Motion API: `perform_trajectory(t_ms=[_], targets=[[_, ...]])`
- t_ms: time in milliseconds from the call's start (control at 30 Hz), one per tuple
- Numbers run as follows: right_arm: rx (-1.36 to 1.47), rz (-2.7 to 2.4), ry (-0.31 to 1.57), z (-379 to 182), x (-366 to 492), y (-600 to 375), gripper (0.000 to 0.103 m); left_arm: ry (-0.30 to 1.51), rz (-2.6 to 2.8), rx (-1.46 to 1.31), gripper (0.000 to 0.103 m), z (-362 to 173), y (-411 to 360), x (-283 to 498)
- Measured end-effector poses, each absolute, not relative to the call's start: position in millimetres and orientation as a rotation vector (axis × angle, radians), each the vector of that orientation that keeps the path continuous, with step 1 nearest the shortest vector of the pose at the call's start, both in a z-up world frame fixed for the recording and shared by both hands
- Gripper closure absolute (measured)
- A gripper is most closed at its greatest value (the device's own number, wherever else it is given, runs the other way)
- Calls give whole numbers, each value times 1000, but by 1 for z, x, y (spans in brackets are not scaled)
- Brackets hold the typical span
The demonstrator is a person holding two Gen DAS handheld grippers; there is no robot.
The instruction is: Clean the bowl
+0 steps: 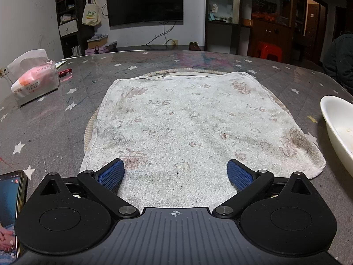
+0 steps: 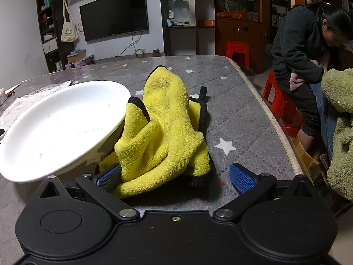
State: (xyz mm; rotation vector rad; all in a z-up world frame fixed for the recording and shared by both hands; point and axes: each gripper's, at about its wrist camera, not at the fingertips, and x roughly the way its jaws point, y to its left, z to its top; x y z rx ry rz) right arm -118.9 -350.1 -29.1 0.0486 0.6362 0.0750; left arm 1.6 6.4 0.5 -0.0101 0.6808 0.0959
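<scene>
A white bowl [image 2: 59, 123] with food bits inside stands on the grey star-patterned table; its rim also shows at the right edge of the left wrist view [image 1: 337, 123]. A crumpled yellow cloth [image 2: 163, 132] with black trim lies just right of the bowl. My right gripper [image 2: 175, 176] is open, its jaws on either side of the cloth's near end, the left pad touching it. My left gripper [image 1: 175, 173] is open and empty over the near edge of a stained white towel [image 1: 187, 119] spread flat on the table.
A tissue pack [image 1: 35, 81] lies at the far left of the table, and a lit phone [image 1: 11, 209] at the near left. The table's right edge [image 2: 275, 119] is close to the cloth. A person [image 2: 308, 50] sits on a red stool beyond it.
</scene>
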Motion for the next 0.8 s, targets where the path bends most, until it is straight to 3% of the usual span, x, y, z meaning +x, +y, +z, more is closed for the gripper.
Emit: perform_trajectory(t_ms=[800], targets=[[53, 77, 637, -29, -118, -352, 0, 681, 96, -10, 2, 1, 7, 1]])
